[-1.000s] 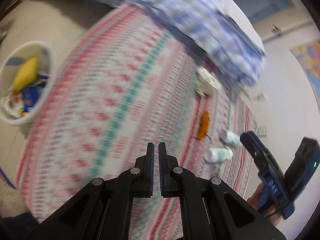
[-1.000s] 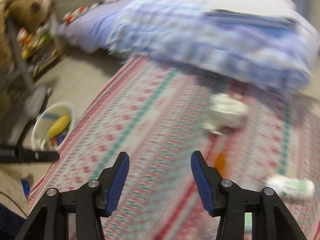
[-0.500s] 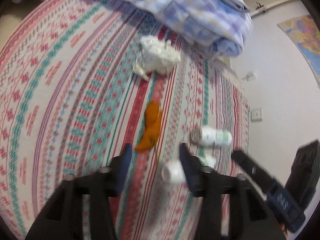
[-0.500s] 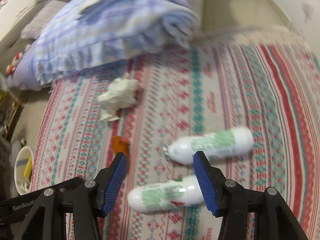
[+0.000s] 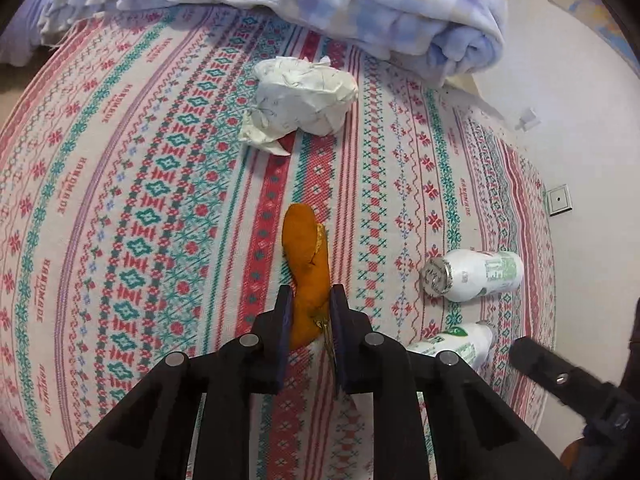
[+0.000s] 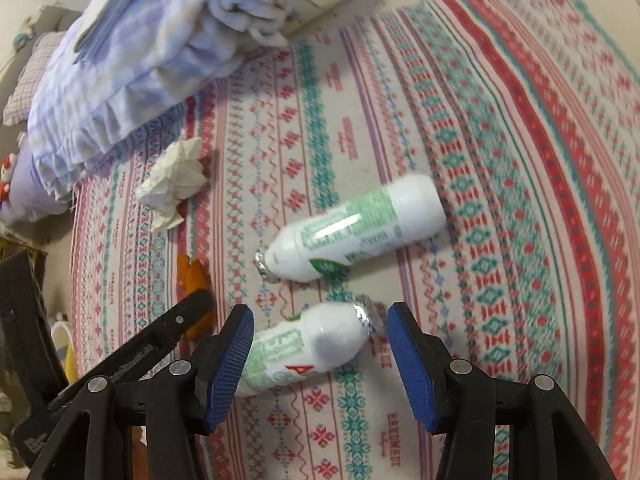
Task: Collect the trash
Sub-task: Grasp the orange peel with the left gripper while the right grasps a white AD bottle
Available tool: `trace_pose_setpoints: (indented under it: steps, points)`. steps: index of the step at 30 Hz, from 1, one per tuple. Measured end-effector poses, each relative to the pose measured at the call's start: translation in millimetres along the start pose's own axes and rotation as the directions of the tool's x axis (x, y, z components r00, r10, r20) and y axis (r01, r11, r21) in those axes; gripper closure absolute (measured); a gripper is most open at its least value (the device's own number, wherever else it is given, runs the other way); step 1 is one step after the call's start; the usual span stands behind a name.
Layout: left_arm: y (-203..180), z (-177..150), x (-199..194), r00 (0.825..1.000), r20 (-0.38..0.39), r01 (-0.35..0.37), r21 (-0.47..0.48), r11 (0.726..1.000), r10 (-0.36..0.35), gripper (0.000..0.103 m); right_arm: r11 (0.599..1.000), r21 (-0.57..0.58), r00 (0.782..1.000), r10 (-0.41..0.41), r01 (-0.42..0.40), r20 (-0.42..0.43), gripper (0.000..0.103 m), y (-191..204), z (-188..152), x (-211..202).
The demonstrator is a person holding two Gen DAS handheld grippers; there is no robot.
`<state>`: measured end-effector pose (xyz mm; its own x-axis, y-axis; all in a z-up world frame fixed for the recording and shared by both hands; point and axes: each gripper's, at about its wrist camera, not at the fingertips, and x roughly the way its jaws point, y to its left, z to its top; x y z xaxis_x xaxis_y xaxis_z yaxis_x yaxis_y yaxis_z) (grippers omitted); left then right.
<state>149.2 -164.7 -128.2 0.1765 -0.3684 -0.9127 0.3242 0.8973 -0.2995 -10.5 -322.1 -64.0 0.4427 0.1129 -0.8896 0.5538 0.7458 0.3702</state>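
An orange peel (image 5: 304,248) lies on the patterned bedspread (image 5: 140,200). My left gripper (image 5: 308,300) is closing on the peel's near end, and both pads touch it. Two white bottles with green labels lie to its right, one farther (image 5: 476,274) and one nearer (image 5: 456,346). In the right wrist view my right gripper (image 6: 320,312) stands open astride the nearer bottle (image 6: 308,344), whose foil-topped neck points away; the right pad is clear of it. The other bottle (image 6: 360,224) lies just beyond. A crumpled white paper (image 5: 304,100) sits farther up the bed.
A folded blue checked blanket (image 5: 360,0) fills the far end of the bed. The white wall with a socket (image 5: 560,200) runs along the right edge. A white bin (image 6: 64,344) shows on the floor past the bed's left side, behind the left gripper's arm (image 6: 160,340).
Both grippers swung away from the bin side toward the trash and came lower. The left jaws opened and closed in around the peel. The right gripper now straddles the nearer bottle.
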Motion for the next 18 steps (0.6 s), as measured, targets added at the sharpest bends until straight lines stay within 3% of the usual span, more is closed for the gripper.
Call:
trace_pose_setpoints:
  steps: [9,18]
  points:
    - [36.8,-15.2,-56.2,0.999,0.028,0.046,-0.055,0.997,-0.044,0.085,0.987,0.127,0.988,0.108,-0.094,-0.111,0.037,2.7,-17.7,29.4]
    - [64.1,-33.4,-106.2,0.998,0.041,0.050,-0.063,0.997,-0.047,0.085,0.952,0.293,0.989,0.117,-0.085,-0.092,0.036,5.2,-23.2,54.0]
